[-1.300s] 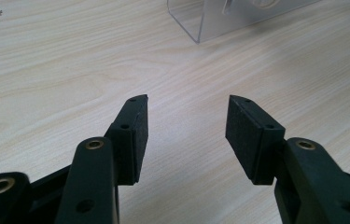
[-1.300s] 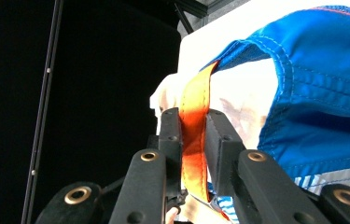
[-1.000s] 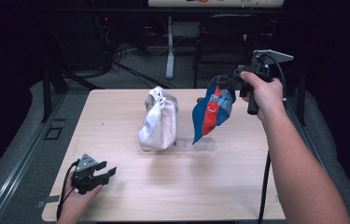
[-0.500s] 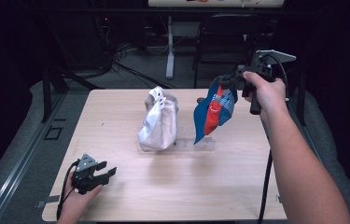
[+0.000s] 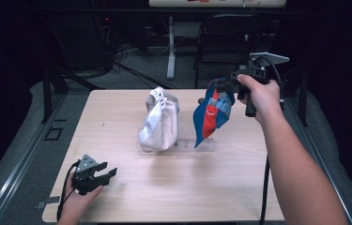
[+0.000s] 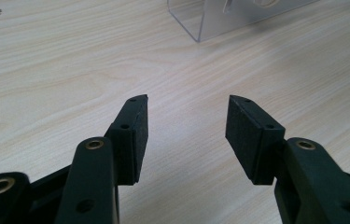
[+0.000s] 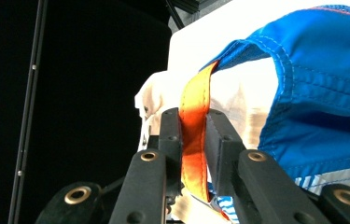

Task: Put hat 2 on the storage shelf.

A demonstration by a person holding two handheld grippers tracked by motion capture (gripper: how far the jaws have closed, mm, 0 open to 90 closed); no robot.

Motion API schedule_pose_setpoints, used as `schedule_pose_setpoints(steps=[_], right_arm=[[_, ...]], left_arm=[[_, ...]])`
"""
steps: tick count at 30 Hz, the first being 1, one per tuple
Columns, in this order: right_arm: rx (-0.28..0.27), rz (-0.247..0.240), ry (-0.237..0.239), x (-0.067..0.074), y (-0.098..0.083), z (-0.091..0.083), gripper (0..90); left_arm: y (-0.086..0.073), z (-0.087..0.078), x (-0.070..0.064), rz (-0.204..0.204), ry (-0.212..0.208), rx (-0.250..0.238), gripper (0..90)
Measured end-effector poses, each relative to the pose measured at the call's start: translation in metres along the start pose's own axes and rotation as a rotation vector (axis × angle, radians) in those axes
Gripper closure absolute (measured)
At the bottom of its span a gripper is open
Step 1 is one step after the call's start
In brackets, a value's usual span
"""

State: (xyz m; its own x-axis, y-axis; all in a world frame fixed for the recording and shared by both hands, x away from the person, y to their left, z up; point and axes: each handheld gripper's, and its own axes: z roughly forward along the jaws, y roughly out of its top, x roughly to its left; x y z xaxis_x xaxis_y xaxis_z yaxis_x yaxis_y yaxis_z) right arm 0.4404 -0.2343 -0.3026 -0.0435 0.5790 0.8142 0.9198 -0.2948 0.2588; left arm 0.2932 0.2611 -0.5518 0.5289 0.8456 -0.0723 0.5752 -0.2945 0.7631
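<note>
My right gripper [image 5: 219, 87] is raised over the table's far right side. It is shut on the orange strap [image 7: 193, 140] of a blue and red cap [image 5: 212, 115], which hangs down from the jaws. In the right gripper view the blue cap [image 7: 322, 93] spreads to the right of the pinched strap. A white cap [image 5: 158, 124] stands mid-table, against a clear plastic stand [image 5: 206, 144]. My left gripper [image 5: 109, 174] rests on the table near the front left corner. Its jaws are open, and between the left gripper [image 6: 186, 116] jaws there is only bare wood.
The light wooden table [image 5: 187, 187] has bare surface across its front and left. A corner of the clear stand [image 6: 210, 18] lies ahead of the left gripper. Beyond the table's far edge there are dark floor, cables and a chair [image 5: 230, 37].
The right hand with the hanging blue cap has drifted only slightly. The left gripper has stayed where it was.
</note>
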Motion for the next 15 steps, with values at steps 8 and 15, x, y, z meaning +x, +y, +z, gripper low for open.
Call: schedule_pose_setpoints(steps=[8,15], right_arm=[[0.016,-0.012,-0.009,-0.002,-0.002,0.010,78.0],[0.037,-0.009,-0.039,-0.011,-0.003,0.019,78.0]], left_arm=[[0.000,0.000,-0.001,-0.001,-0.003,-0.004,49.6],[0.000,0.000,0.000,-0.001,-0.002,0.000,49.6]])
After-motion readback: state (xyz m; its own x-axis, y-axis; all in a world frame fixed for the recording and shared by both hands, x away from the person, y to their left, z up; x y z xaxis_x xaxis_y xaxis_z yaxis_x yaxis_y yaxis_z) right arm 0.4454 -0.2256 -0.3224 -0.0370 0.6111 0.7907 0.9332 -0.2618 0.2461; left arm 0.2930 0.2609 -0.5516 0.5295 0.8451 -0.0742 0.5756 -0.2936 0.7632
